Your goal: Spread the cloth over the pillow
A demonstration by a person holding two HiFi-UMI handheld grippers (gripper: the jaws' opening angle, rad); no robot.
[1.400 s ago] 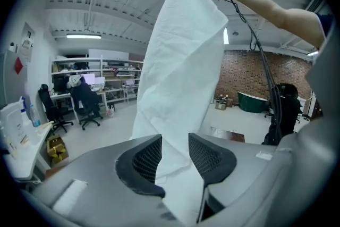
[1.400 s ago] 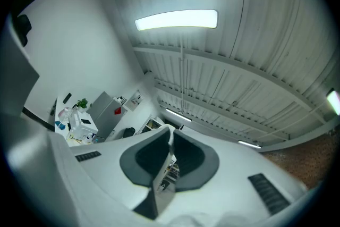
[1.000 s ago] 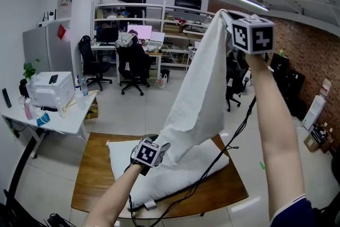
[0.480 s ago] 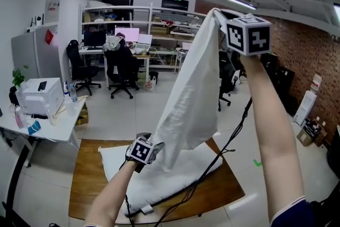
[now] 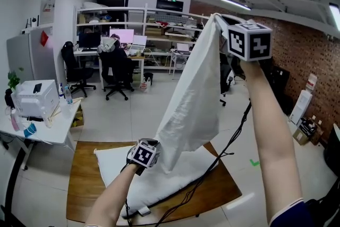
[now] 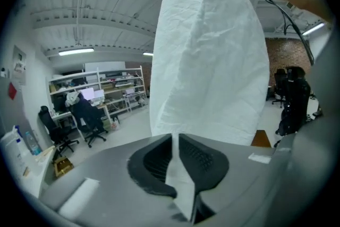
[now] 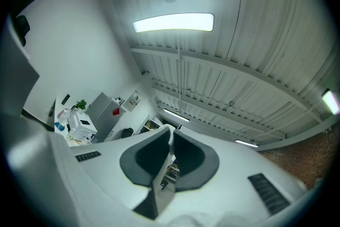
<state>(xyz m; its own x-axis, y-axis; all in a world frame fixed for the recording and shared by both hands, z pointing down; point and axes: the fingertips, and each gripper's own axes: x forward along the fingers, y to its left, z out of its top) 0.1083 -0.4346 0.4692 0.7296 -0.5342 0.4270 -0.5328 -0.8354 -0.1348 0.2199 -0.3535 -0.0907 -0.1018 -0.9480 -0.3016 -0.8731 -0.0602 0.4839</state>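
We hold the cloth (image 5: 191, 98) at two points. Our right tool (image 5: 219, 17) is raised high at arm's length, its jaws pressed together on the cloth's top corner, and the sheet hangs down from it in one long drape. Our left tool (image 5: 157, 147) sits low, just above the pillow (image 5: 112, 161). Its jaws have just been closing and now pinch a fold of the cloth's lower edge. The pillow lies flat on the wooden worktop (image 5: 85, 178), beneath the hanging cloth. The cloth's lower end comes down close over the pillow beside the left tool, but we cannot tell whether it touches.
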